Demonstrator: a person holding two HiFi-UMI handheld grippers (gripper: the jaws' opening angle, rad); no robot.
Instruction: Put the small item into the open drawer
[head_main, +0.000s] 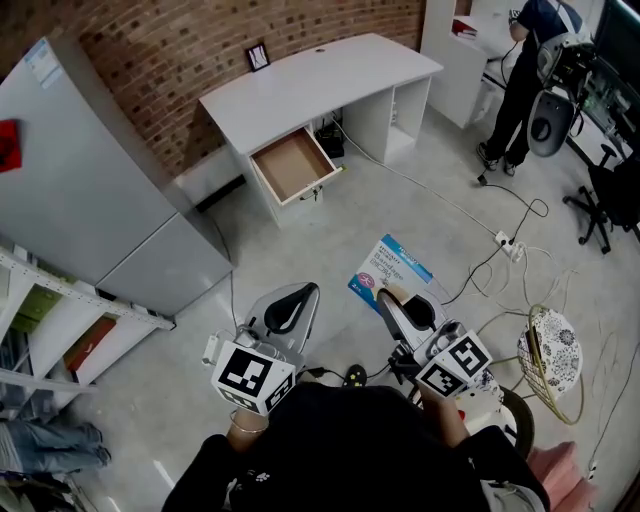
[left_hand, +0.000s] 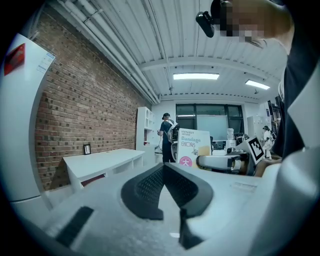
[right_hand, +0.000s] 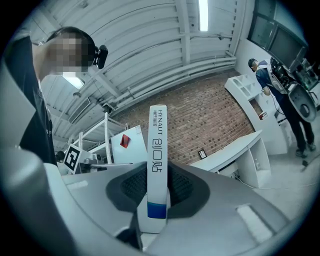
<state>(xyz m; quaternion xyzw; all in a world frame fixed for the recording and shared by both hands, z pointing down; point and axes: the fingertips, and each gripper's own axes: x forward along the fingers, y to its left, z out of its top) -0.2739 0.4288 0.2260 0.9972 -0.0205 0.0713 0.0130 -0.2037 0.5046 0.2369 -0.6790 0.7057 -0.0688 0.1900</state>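
Two grippers are counted, each fitted with one marker cube, the left cube and the right cube. One small item, a flat bandage box, is present. One white desk, one open drawer and one small picture frame on the desk top are also counted.

"HYNAUT" is read along the box's narrow edge in the right gripper view, with larger characters beneath it and a blue band at the bottom. On the broad face, shown in the left gripper view, "HYNAUT" and "Bandage" are read. The finer print cannot be made out.

The right gripper is clamped on the box. Its dark pads are pressed against both broad faces, and the box projects well beyond the fingertips.

The left gripper is closed, with its fingers brought together at the tips and nothing held between them. The box is seen to the right of these fingers, apart from them.

The drawer is pulled out from under the desk and lies well ahead of both pairs of fingers, across bare floor. One person is seen standing far beyond the right fingers
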